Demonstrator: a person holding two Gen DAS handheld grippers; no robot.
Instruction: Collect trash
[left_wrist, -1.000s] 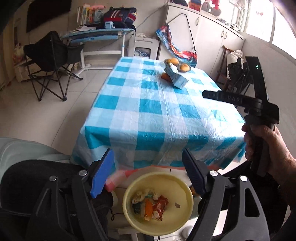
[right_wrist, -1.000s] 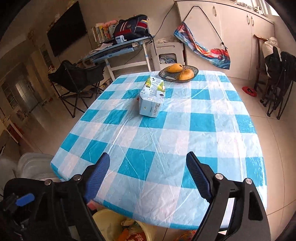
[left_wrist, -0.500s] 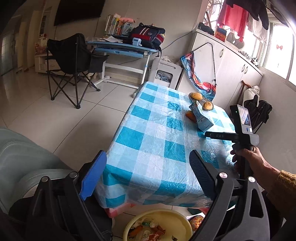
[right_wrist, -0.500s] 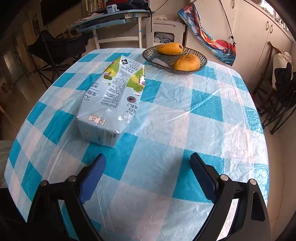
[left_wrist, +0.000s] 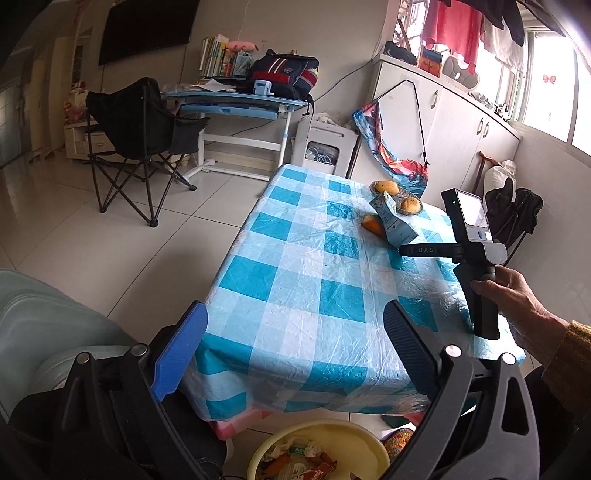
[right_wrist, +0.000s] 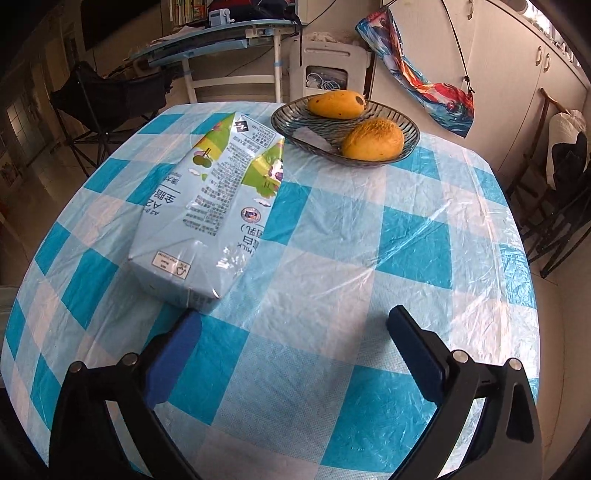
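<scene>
A pale blue milk carton (right_wrist: 210, 206) lies on its side on the blue-checked tablecloth (right_wrist: 369, 258), just beyond my right gripper's left fingertip. My right gripper (right_wrist: 294, 312) hovers low over the cloth, its jaws opening with nothing between them. From the left wrist view the carton (left_wrist: 393, 221) sits far up the table with an orange scrap (left_wrist: 371, 225) beside it. My left gripper (left_wrist: 293, 310) hangs off the near table end above a yellow basin (left_wrist: 364, 441) holding wrappers (left_wrist: 295, 461). Its jaws are opening too, and nothing is between them.
A glass dish (right_wrist: 295, 129) with two mangoes stands behind the carton. A hand (left_wrist: 517, 291) grips the right tool's handle over the table's right side. A folding chair (left_wrist: 136, 125), desk (left_wrist: 236, 103) and white cabinets (left_wrist: 461, 125) line the room. A grey seat (left_wrist: 44, 321) is at the left.
The left view swung up from the basin to the table. My right gripper came forward and down until the carton is close ahead. Both pairs of jaws spread wider.
</scene>
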